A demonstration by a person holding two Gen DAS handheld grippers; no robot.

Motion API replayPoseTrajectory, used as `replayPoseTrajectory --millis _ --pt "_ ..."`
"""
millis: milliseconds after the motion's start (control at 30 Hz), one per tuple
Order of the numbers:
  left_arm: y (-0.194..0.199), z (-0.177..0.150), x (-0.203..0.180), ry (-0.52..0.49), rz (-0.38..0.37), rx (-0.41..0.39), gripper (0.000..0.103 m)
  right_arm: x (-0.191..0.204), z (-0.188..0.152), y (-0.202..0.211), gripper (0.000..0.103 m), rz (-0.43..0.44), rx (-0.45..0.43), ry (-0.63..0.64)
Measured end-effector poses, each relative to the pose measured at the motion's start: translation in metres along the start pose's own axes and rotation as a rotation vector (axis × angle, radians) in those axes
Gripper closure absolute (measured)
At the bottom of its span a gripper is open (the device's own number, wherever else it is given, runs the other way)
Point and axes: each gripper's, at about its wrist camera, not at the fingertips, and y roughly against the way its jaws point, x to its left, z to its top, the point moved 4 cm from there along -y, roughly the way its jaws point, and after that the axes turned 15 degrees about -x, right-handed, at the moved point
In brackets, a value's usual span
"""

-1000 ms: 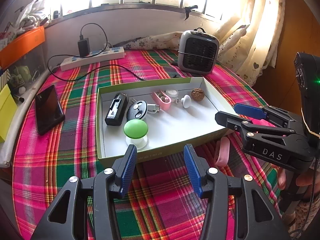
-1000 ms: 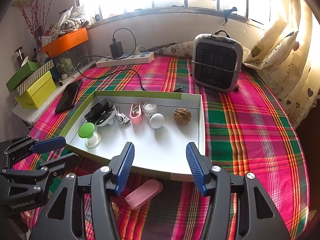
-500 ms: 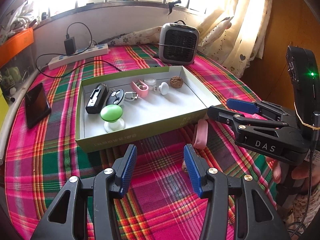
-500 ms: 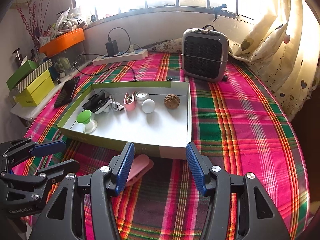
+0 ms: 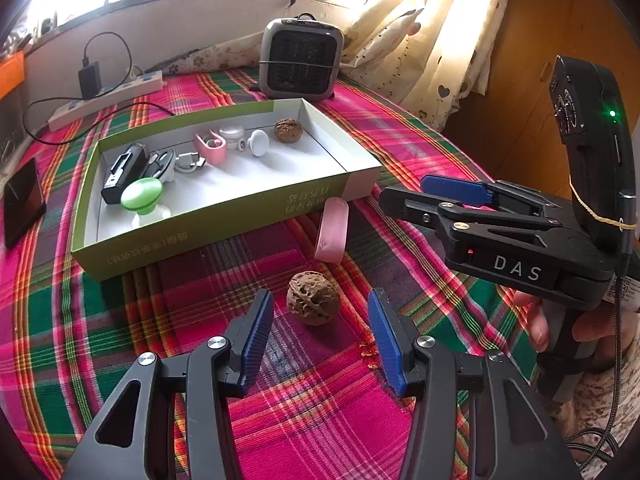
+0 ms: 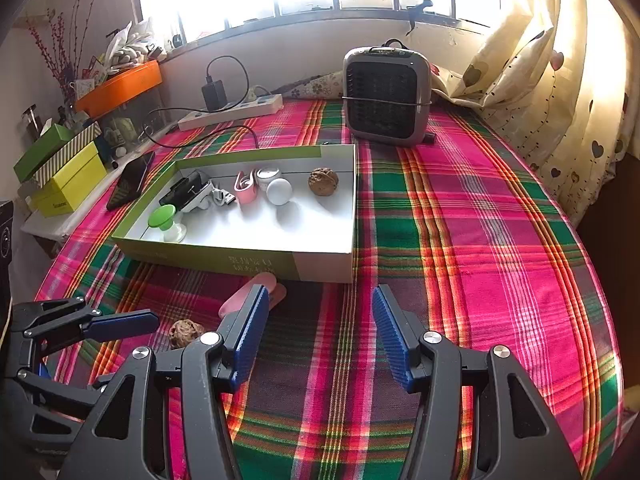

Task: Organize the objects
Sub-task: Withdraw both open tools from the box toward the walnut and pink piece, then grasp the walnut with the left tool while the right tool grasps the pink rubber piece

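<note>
Right between the left gripper's (image 5: pixel 316 322) blue pads sits a loose walnut (image 5: pixel 313 298) on the plaid cloth (image 5: pixel 312 420), not touched yet. The jaws stand apart with clear cloth on both sides of the nut, so nothing is held. Just beyond it, a pink case (image 5: pixel 332 230) lies on the cloth, with its far end up against the near wall of the box (image 5: pixel 224 226).

That box is where things go, I'd say: it already holds another walnut (image 5: pixel 287 130), a white knob (image 5: pixel 258 142), a pink clip (image 5: pixel 211 145), a green-capped thing (image 5: pixel 141 195) and some black gadgets at the left end. So two pieces look left outside.

Over on the right, the right gripper (image 6: pixel 316 334) hangs above bare cloth, jaws apart and empty too, with the pink case (image 6: pixel 244 298) peeking out behind its left finger.

My read: this is the approach for the walnut pickup. Next move needs the left gripper to drop so the pads bracket the nut at its widest part, then close gently. It's round and bumpy, so it could roll or squirt out if the pinch lands off-centre. Then lift clear over the box wall and set it down in the open white space.
</note>
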Motion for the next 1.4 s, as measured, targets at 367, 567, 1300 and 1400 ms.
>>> replayPoseTrajectory --millis 367,567,1300,1400 --pt "-0.016 -0.004 0.0 -0.002 0.032 0.026 0.056 0.0 -0.005 -0.003 0.048 -0.003 0.018 0.007" --pt "-0.02 -0.004 0.006 0.006 0.045 0.027 0.06 0.002 -0.007 -0.005 0.048 -0.001 0.023 0.007" --pt "-0.006 -0.006 0.041 0.061 0.095 -0.004 0.075 0.026 -0.012 -0.012 0.048 0.012 0.052 0.012" --pt "-0.003 -0.006 0.05 0.075 0.109 -0.009 0.075 0.034 -0.013 -0.014 0.048 0.024 0.053 0.014"
